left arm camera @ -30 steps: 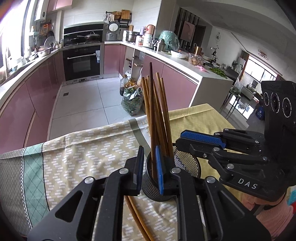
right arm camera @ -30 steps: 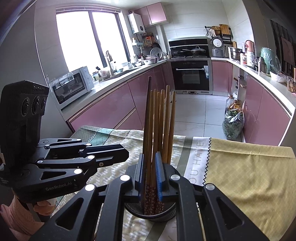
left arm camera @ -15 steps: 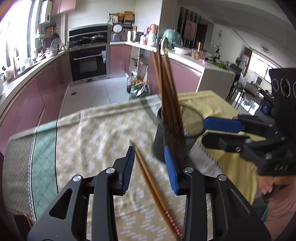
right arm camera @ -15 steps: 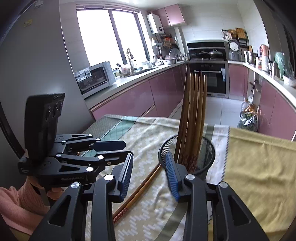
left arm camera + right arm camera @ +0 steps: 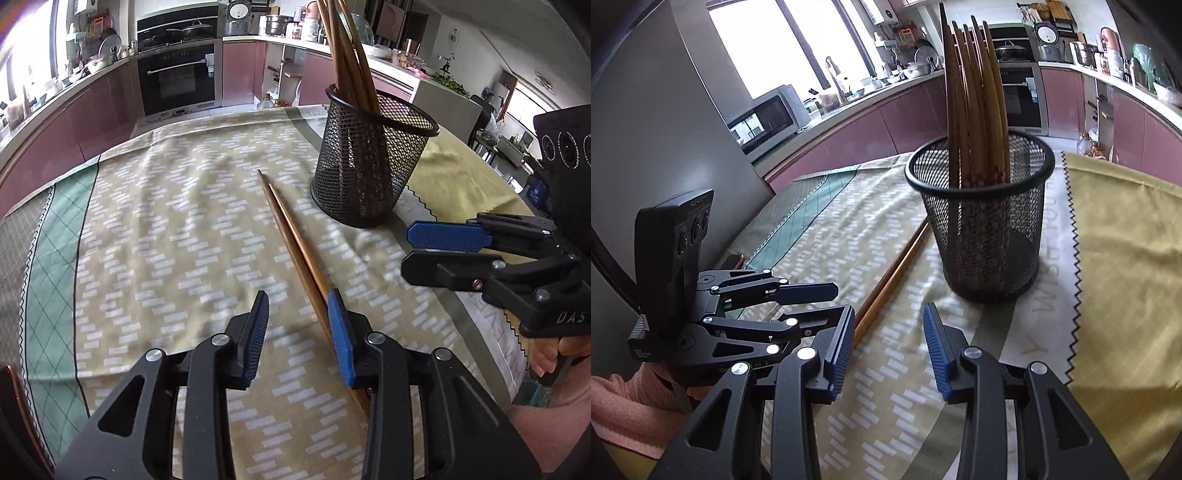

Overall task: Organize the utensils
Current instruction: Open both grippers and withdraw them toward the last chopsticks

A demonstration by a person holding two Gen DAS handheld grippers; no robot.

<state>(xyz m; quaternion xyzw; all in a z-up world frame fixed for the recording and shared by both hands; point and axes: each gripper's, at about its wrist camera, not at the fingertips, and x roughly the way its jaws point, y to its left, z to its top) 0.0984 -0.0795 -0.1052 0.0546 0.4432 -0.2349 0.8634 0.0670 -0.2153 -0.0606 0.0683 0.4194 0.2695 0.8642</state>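
Most of the work looks finished. A bundle of chopsticks stands upright in the black mesh cup, leaning a little against the rim on its far side as the left camera sees it. The cup stands on the patterned tablecloth, near the seam where the yellow cloth begins.

What is left, as far as I can see, is one pair of chopsticks that lies flat on the tablecloth just beside the cup — the thin tips point to the far edge of the table, and the thick ends run toward the person and under the left gripper. The two sticks lie side by side, touching or nearly touching.

The left gripper hangs low over the cloth with its jaws spread and nothing between them; its right blue pad is directly over the thick part of the pair, but I cannot tell if it touches the wood. The right gripper is also spread wide and empty, in front of the cup and near the left one.

I judge the task to be close to its end — the last pair must be picked up from the cloth and put into the cup with the others. I see no other loose utensil on the visible part of the table.
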